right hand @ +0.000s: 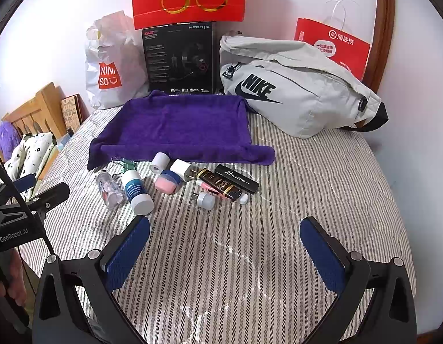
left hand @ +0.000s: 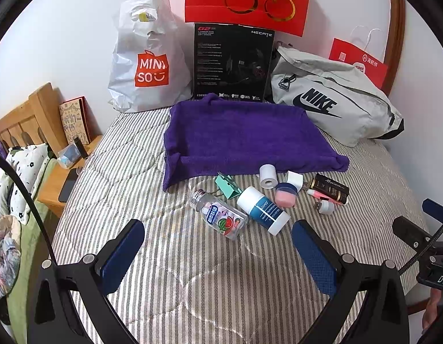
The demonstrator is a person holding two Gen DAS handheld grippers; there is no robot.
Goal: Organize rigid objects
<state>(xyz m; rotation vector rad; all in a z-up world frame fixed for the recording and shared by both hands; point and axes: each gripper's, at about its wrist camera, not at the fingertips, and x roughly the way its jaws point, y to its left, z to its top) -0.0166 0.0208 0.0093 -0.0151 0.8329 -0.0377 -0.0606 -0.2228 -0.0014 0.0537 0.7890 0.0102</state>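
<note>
Just beyond left tool (left hand: 218, 243), bottle (left hand: 221, 216).

Left wrist view: low over the striped bed (left hand: 192, 272), facing the far wall, close to the small items. Right wrist view: same height and heading, set further right. Shared: purple towel (left hand: 244, 137) (right hand: 178, 126), item cluster, bags along the wall.

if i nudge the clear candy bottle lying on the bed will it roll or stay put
The clear bottle lies on its side and looks round, so it would probably roll. The soft striped quilt may slow it. It looks like smooth plastic, likely light and perhaps slippery to grip.
</note>
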